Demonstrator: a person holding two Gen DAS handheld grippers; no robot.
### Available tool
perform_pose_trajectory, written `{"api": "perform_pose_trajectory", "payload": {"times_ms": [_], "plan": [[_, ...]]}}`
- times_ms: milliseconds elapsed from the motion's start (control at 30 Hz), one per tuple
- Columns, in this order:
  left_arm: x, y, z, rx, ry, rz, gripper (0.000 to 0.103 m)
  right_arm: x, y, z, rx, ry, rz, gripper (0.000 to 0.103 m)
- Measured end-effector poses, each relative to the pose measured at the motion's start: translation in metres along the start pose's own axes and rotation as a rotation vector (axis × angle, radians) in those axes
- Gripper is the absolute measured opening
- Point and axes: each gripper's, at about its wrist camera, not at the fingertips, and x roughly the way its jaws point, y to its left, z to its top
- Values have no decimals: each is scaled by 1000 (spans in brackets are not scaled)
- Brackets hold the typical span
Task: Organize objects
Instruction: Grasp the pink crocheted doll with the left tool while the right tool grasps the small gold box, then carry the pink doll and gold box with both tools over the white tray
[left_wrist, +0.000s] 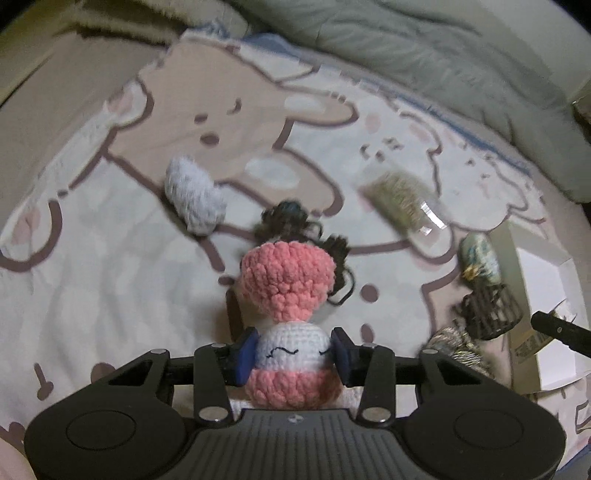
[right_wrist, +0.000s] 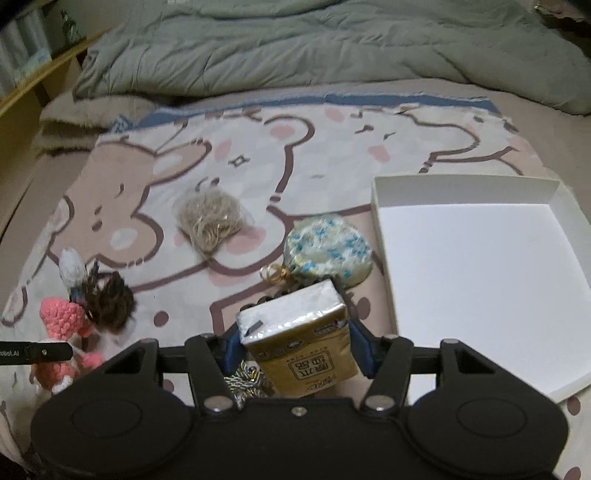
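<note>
Bedding first: we log a cartoon-bear blanket (right_wrist: 295, 155) spread over the bed, with a grey-green duvet (right_wrist: 332, 44) bunched behind. Our left hand-held gripper (left_wrist: 293, 356) is clamped on a pink-and-white crochet doll (left_wrist: 290, 332), both blue pads pressing its white middle. Our right hand-held gripper (right_wrist: 295, 343) is clamped on a gold tissue pack (right_wrist: 299, 332), lifted above the blanket. Just to its right lies an empty white box lid (right_wrist: 480, 184). Loose on the blanket: a floral round pouch (right_wrist: 327, 251), a bag of twine (right_wrist: 208, 219), a dark hairpiece (right_wrist: 110, 302).
</note>
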Motion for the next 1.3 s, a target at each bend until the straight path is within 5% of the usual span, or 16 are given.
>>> {"api": "perform_pose_trajectory", "payload": {"times_ms": [367,767,1300], "plan": [[-43,-28,-8,77,-174,-48,44,-43,-8,-5,22,-137,33,59],[-66,-58,-8,109,-249,-115,44,-83,-10,-6,-1,-285,27,59],[-100,-144,19,275,-387,-145,44,-125,-18,10,-16,-425,22,58]]}}
